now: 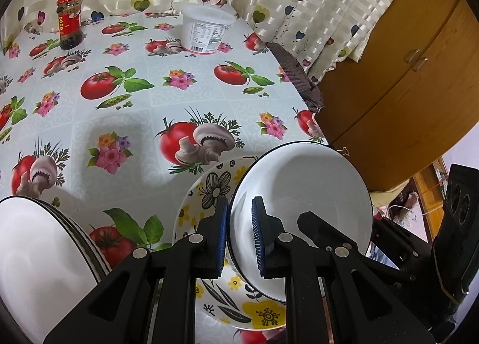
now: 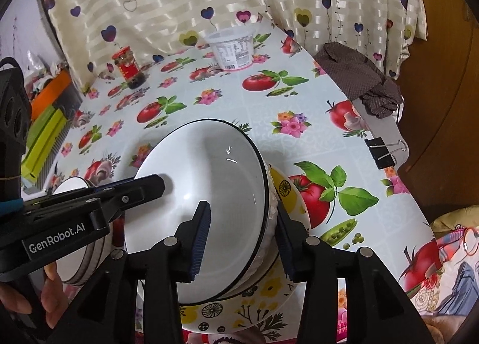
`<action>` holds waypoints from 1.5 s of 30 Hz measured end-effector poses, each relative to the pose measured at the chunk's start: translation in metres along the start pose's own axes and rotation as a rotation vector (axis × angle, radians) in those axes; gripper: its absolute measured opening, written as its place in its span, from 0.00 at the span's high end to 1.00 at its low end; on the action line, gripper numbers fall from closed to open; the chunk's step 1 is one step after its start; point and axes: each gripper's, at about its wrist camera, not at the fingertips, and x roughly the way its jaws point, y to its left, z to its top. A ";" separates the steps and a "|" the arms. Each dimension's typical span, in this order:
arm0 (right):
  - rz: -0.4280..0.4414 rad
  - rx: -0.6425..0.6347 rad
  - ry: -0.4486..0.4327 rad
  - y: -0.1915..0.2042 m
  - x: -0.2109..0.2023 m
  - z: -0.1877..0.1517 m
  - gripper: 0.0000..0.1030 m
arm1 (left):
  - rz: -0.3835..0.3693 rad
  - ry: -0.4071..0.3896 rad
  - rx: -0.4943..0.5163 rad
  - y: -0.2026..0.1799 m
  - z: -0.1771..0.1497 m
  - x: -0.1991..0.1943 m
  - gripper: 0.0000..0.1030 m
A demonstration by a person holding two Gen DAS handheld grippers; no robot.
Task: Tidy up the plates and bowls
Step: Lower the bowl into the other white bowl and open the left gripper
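A white bowl with a black rim (image 1: pixel 302 194) (image 2: pixel 209 182) is held tilted over a flowered plate (image 1: pixel 206 194) (image 2: pixel 287 191) on the table. My left gripper (image 1: pixel 241 224) straddles the bowl's left rim, blue pads (image 1: pixel 222 224) close on the wall. My right gripper (image 2: pixel 242 239) straddles the bowl's right rim, one pad (image 2: pixel 200 236) inside, one outside. The left gripper also shows in the right wrist view (image 2: pixel 143 188). A second white bowl with a striped outside (image 1: pixel 39 251) (image 2: pixel 74 188) stands to the left.
A red-lidded jar (image 1: pixel 69 20) (image 2: pixel 128 68) and a white plastic tub (image 1: pixel 206 29) (image 2: pixel 233 47) stand at the back by the curtain. A brown cloth (image 2: pixel 359 74) and a binder clip (image 2: pixel 386 149) are on the table's right edge. A wooden cabinet (image 1: pixel 404 74) is to the right.
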 end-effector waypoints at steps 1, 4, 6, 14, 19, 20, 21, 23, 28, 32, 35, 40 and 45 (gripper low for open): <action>-0.004 -0.002 -0.001 0.001 -0.001 0.000 0.59 | -0.001 -0.001 -0.001 -0.001 0.000 0.001 0.84; -0.023 -0.021 -0.007 0.003 -0.003 0.001 0.59 | -0.003 0.000 -0.001 0.000 0.000 0.001 0.84; -0.036 -0.033 -0.009 0.006 -0.003 0.001 0.59 | -0.005 -0.001 -0.003 0.002 0.000 0.001 0.84; -0.090 -0.058 -0.006 0.005 -0.002 0.002 0.59 | -0.005 -0.001 -0.009 0.003 -0.001 0.003 0.84; -0.092 -0.060 -0.009 0.004 -0.002 0.002 0.58 | -0.009 -0.003 -0.008 0.004 -0.002 0.001 0.84; -0.089 -0.058 -0.011 0.004 -0.002 0.002 0.58 | -0.009 -0.004 -0.009 0.005 -0.002 0.001 0.84; -0.086 -0.057 -0.013 0.004 -0.002 0.003 0.58 | -0.011 -0.006 -0.007 0.004 -0.003 0.001 0.84; -0.073 -0.051 -0.021 0.003 -0.004 0.001 0.58 | -0.011 -0.008 -0.007 0.005 -0.003 0.000 0.84; -0.061 -0.052 -0.051 0.003 -0.008 -0.001 0.58 | 0.001 -0.011 0.002 0.006 -0.003 -0.001 0.84; -0.052 -0.037 -0.061 0.001 -0.010 -0.001 0.58 | -0.002 -0.017 0.003 0.006 -0.005 -0.004 0.84; -0.030 -0.016 -0.077 -0.003 -0.015 -0.003 0.58 | 0.008 -0.019 0.002 0.008 -0.006 -0.005 0.84; -0.018 0.017 -0.104 -0.014 -0.021 -0.006 0.58 | 0.013 -0.025 -0.007 0.011 -0.008 -0.006 0.84; 0.023 0.082 -0.141 -0.031 -0.026 -0.007 0.58 | 0.020 -0.030 -0.012 0.011 -0.008 -0.007 0.84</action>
